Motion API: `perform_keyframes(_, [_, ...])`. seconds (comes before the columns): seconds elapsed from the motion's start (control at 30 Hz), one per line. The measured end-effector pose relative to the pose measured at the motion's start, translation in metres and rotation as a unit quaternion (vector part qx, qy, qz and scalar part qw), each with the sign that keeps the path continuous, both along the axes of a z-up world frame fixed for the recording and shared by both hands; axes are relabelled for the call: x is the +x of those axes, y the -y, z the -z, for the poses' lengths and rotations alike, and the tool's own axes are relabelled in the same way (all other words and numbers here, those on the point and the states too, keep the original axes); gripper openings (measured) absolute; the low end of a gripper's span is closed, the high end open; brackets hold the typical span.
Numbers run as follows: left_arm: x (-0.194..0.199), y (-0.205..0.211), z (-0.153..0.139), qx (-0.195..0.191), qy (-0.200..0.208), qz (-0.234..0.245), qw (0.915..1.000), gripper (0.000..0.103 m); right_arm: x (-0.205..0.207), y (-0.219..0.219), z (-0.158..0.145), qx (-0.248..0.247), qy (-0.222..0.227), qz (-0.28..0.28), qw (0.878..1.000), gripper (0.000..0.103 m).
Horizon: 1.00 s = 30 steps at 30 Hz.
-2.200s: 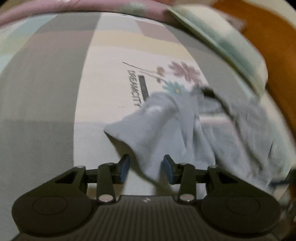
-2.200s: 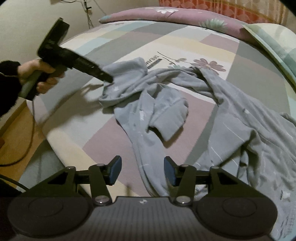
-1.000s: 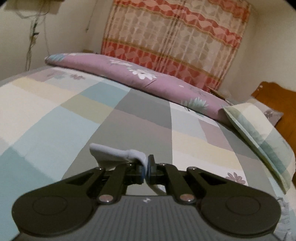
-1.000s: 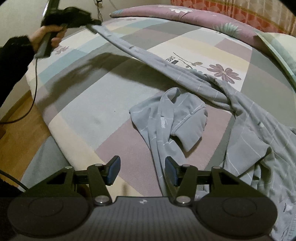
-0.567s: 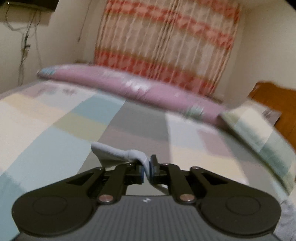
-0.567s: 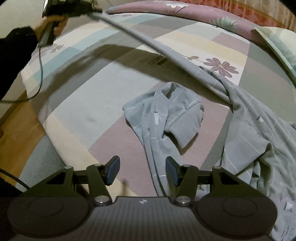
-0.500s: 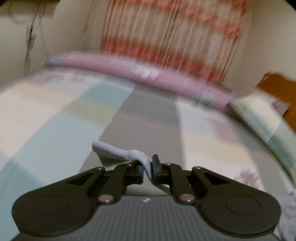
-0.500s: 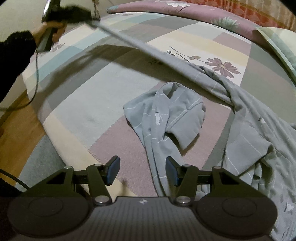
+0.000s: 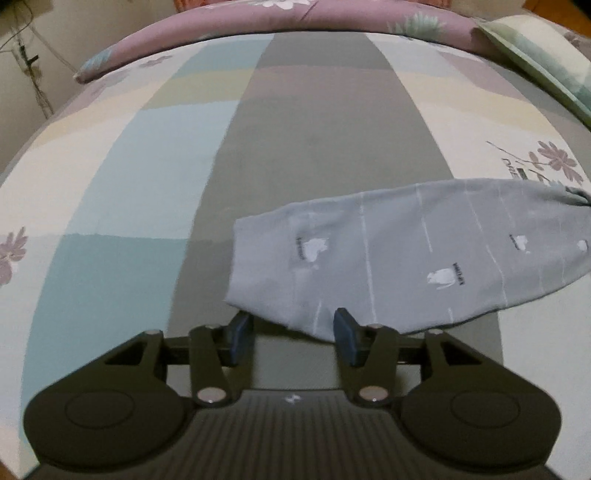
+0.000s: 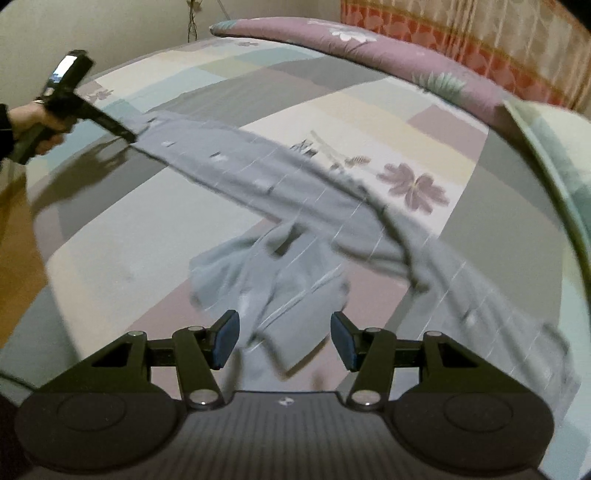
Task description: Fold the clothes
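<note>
A grey garment with thin white lines and small white prints lies on the patchwork bedsheet point(image 9: 325, 155). One long part of the garment point(image 9: 406, 258) is stretched flat, its end just ahead of my open left gripper point(image 9: 293, 332), with the cloth edge between the pads but not clamped. In the right wrist view that stretched part point(image 10: 240, 173) runs from the left gripper point(image 10: 125, 134), held by a hand point(image 10: 33, 118), to the garment's bunched bulk point(image 10: 480, 288) at right. A crumpled part point(image 10: 266, 280) lies right before my open right gripper point(image 10: 284, 339).
A pink flowered bolster point(image 9: 295, 14) lies along the far edge of the bed, and a green-striped pillow point(image 10: 554, 166) rests at the right. A patterned curtain point(image 10: 480, 37) hangs behind. Wooden floor point(image 10: 14, 240) shows past the bed's left edge.
My left gripper, earlier shut on the garment's end and held high, has come down, opened and left that end flat on the bed. The right gripper has moved closer to the crumpled part.
</note>
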<state>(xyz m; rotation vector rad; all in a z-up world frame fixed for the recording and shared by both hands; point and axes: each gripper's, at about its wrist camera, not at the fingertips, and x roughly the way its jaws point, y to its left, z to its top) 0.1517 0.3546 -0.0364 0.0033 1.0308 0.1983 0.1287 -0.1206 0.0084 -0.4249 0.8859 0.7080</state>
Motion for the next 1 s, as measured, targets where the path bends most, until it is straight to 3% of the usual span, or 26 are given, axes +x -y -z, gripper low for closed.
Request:
perform_keyframes(0.13, [-0.013, 0.013, -0.015, -0.005, 0.014, 0.012, 0.9998, 0.049, 0.044, -0.011, 0.001, -0.012, 0.006, -0.006, 1.000, 0.060])
perform_keyframes(0.33, [-0.018, 0.071, -0.037, -0.039, 0.062, 0.109, 0.9914, 0.057, 0.106, -0.035, 0.010, -0.019, 0.007, -0.016, 1.000, 0.057])
perform_keyframes(0.43, [-0.015, 0.097, -0.033, -0.052, 0.067, 0.147, 0.9855, 0.057, 0.132, -0.048, 0.024, -0.023, 0.001, -0.019, 1.000, 0.046])
perform_keyframes(0.53, [-0.010, 0.117, -0.023, -0.067, 0.061, 0.178, 0.9799, 0.057, 0.159, -0.062, 0.038, -0.028, -0.006, -0.023, 0.999, 0.040])
perform_keyframes(0.83, [0.005, 0.141, 0.012, -0.064, 0.028, 0.214, 0.9744, 0.057, 0.226, -0.096, 0.072, -0.036, -0.028, -0.034, 0.998, 0.040])
perform_keyframes(0.87, [0.005, 0.140, 0.013, -0.067, 0.027, 0.213, 0.9743, 0.057, 0.224, -0.095, 0.071, -0.033, -0.031, -0.037, 0.998, 0.035])
perform_keyframes(0.9, [0.005, 0.140, 0.015, -0.070, 0.026, 0.213, 0.9741, 0.057, 0.221, -0.094, 0.069, -0.031, -0.034, -0.040, 0.998, 0.014])
perform_keyframes(0.93, [0.005, 0.141, 0.017, -0.071, 0.026, 0.213, 0.9741, 0.057, 0.219, -0.094, 0.068, -0.028, -0.037, -0.043, 0.998, 0.007])
perform_keyframes(1.0, [0.005, 0.143, 0.019, -0.072, 0.025, 0.212, 0.9742, 0.058, 0.215, -0.092, 0.065, -0.023, -0.043, -0.049, 0.998, 0.007])
